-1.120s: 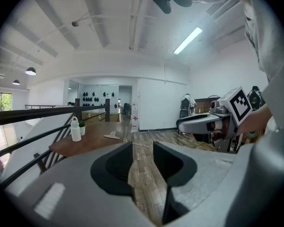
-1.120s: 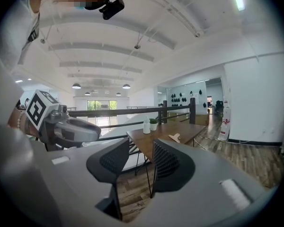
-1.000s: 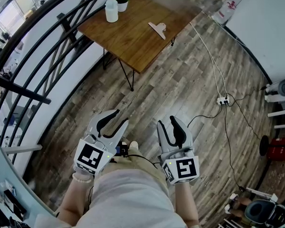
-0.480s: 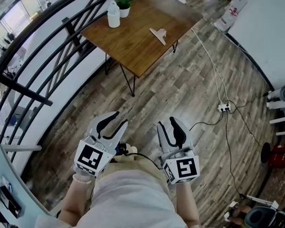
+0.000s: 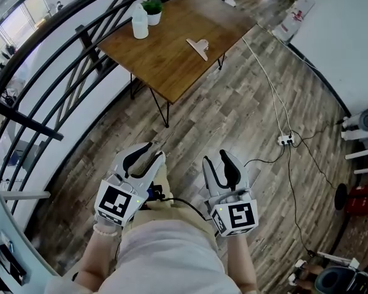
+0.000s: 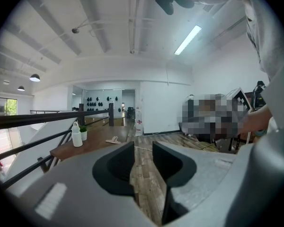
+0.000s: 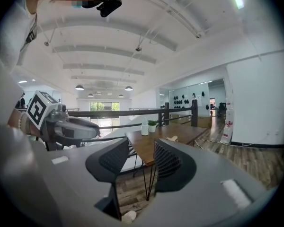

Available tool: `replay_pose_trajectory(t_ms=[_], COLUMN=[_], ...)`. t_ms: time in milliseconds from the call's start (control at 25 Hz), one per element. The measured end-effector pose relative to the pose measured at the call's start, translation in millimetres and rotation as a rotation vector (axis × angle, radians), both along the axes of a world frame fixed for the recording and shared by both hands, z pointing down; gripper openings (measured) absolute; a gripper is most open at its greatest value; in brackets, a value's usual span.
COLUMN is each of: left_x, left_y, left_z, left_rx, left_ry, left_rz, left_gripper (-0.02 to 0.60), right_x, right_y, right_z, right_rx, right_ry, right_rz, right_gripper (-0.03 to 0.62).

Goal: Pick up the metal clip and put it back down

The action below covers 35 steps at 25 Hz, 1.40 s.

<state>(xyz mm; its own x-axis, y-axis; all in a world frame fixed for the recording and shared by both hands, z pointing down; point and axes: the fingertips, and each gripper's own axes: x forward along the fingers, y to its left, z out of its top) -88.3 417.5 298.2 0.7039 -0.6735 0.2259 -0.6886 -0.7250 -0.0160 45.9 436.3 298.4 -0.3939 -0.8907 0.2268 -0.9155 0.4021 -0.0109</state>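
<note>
The metal clip [image 5: 198,48] lies on the brown wooden table [image 5: 172,60] far ahead, well beyond both grippers. It also shows small on the tabletop as the clip [image 6: 113,140] in the left gripper view and the clip [image 7: 172,138] in the right gripper view. My left gripper [image 5: 152,153] and right gripper [image 5: 216,158] are held side by side in front of my body, over the wood floor, pointing toward the table. Both are open with nothing between the jaws. The right jaws have just been opening a little wider.
A white bottle [image 5: 140,21] and a small potted plant [image 5: 152,6] stand at the table's far left corner. A black railing [image 5: 61,60] runs along the left. A power strip [image 5: 286,139] with cables lies on the floor to the right.
The table and clip have shifted slightly lower and left in the head view. Both grippers keep their places in front of the body.
</note>
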Motion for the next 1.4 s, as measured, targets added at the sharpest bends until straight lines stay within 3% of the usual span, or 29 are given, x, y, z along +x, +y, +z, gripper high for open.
replay_pose_trajectory(t_ms=[320,560,920,1400], left_x=[9.7,20.2,30.7,27.4], left_y=[-44.2,-107.7,-191.8,-304.3], left_z=[12.9,16.7,22.1,25.6], left_rx=[-0.011,0.003,-0.045,-0.069], left_ry=[0.011,0.013,-0.013,-0.020], left_rz=[0.029,0.074,0.115,0.117], left_gripper=[0.120,0.120,0.120,0.120], right_x=[7.9,13.1,25.0,23.0], right_y=[-35.5,-93.5,-173.6,-282.1], right_z=[10.0,19.2,21.0,21.6], right_rx=[-0.008,-0.028,-0.069,-0.103], right_ry=[0.003,0.012,0.014,0.024], right_rz=[0.034,0.059,0.095,0.111], right_gripper=[0.178,0.178,0.179,0.179])
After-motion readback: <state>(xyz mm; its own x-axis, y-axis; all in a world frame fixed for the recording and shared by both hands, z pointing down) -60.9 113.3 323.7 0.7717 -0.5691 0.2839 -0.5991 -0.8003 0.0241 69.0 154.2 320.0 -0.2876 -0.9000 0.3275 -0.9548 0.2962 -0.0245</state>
